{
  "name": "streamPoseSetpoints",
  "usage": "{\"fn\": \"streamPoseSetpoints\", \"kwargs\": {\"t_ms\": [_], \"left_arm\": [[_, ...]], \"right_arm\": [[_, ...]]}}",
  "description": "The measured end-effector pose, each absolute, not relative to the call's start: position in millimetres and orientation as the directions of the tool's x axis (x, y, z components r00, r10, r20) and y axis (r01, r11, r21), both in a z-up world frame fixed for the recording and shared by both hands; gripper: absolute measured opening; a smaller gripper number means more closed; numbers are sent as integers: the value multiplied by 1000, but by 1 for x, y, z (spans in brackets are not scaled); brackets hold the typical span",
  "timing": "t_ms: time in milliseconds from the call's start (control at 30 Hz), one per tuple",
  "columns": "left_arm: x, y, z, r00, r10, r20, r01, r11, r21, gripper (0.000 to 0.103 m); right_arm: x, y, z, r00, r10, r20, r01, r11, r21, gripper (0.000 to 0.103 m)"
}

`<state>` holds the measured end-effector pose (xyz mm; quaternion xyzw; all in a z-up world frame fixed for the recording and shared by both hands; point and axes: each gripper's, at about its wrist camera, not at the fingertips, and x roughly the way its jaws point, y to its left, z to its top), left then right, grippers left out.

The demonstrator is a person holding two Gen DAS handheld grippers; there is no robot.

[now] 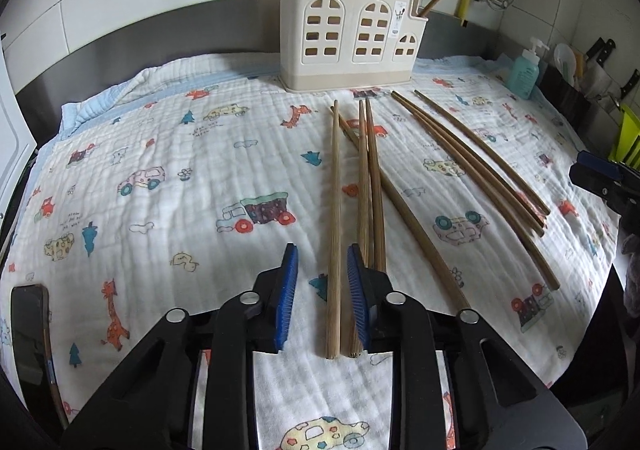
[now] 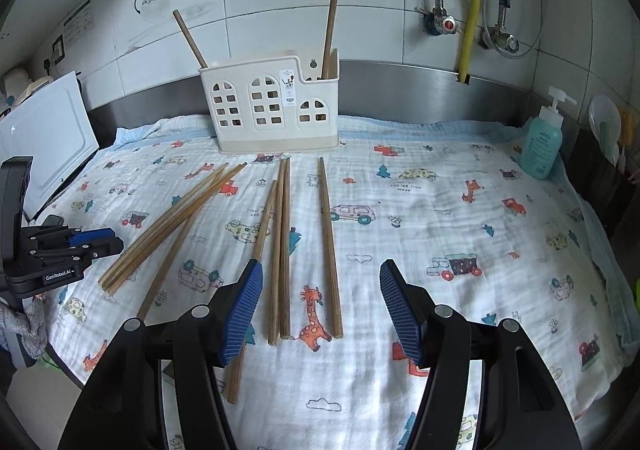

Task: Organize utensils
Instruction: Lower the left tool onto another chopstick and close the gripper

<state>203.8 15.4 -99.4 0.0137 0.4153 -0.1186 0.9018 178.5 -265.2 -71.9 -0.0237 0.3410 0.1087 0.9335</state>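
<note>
Several wooden chopsticks lie on a printed cloth (image 1: 160, 154) in front of a cream house-shaped utensil holder (image 1: 348, 34), which holds two chopsticks (image 2: 330, 30). My left gripper (image 1: 322, 278) is open, low over the cloth, its jaws on either side of one chopstick (image 1: 334, 234); a pair (image 1: 370, 190) lies under its right finger. My right gripper (image 2: 320, 290) is open wide, low over another group: a pair (image 2: 280, 250) and a single chopstick (image 2: 330, 246) lie between its jaws. The holder (image 2: 272, 106) stands behind them. The left gripper also shows at the left edge of the right wrist view (image 2: 94, 242).
A blue soap pump bottle (image 2: 540, 146) stands at the right back of the cloth. Knives and a rack (image 1: 596, 66) sit at the far right. A white board (image 2: 44, 138) leans at the left. A steel backsplash (image 2: 420, 86), tiled wall and pipes are behind the holder.
</note>
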Motion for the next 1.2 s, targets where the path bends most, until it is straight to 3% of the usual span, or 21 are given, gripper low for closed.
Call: {"fn": "streamPoseSetpoints", "kwargs": {"t_ms": [100,200,800,1200], "left_arm": [[205,14,-103,619,-202,-759,228,971,-72,22],[207,13,-105,609,-209,-765,238,968,-75,14],[213,2,-111,565,-182,-805,280,960,-20,9],[217,3,-105,575,-161,-802,243,970,-21,6]], "right_arm": [[180,-268,-74,741,184,-646,-214,976,34,59],[183,-269,-77,738,183,-650,-211,977,37,59],[199,-270,-90,709,182,-682,-222,975,30,57],[212,-273,-105,668,187,-721,-224,974,45,31]]}}
